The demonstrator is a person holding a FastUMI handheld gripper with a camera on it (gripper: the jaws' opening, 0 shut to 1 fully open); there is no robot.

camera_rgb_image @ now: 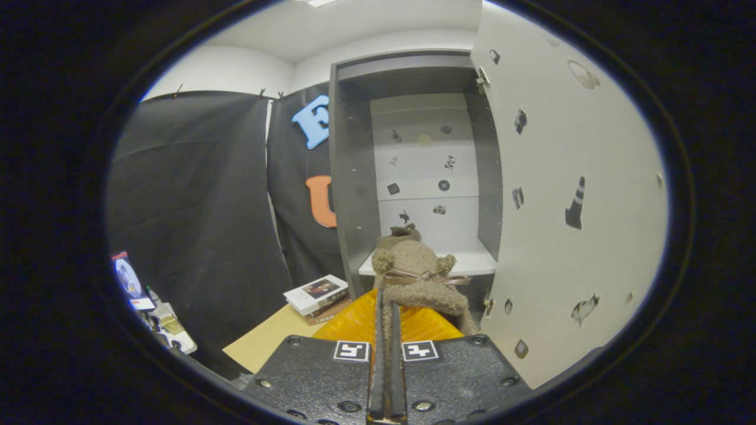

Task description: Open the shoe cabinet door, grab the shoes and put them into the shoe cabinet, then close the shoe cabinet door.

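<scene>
My gripper [387, 307] is shut on a fuzzy tan shoe [420, 274] with pom-poms and a brown ribbon bow; the two fingers [380, 330] press together on its near edge. The shoe hangs in the air just in front of the shoe cabinet [354, 195], at the height of its white shelf [478, 262]. The cabinet door [567, 177] stands swung open on the right, white with small dark stickers. The cabinet's back wall is white with stickers too. Behind the shoe's top, a dark shape sits on the shelf; I cannot tell what it is.
An orange ribbed object [360, 321] lies under the shoe, on a tan surface [266, 342]. A stack of books [316, 295] rests left of the cabinet's foot. Small items [159, 319] lie far left by the black cloth wall.
</scene>
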